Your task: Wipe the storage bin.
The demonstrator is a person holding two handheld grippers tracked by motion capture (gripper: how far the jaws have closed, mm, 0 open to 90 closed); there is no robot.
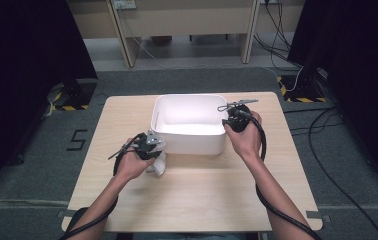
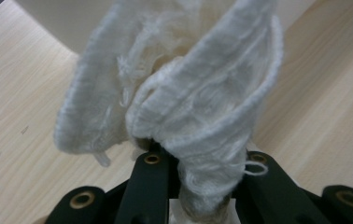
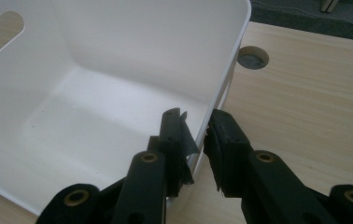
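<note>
**Cloth gripped, bin steadied**

The white cloth (image 2: 184, 116) hangs bunched from your left gripper (image 2: 198, 186), jaws clamped tight on it, just outside the white bin (image 1: 189, 142) at its near-left corner. Your right gripper (image 3: 195, 140) pinches the bin's right wall between its jaws. Likely next: lift the cloth over the rim, then release inside.
</note>
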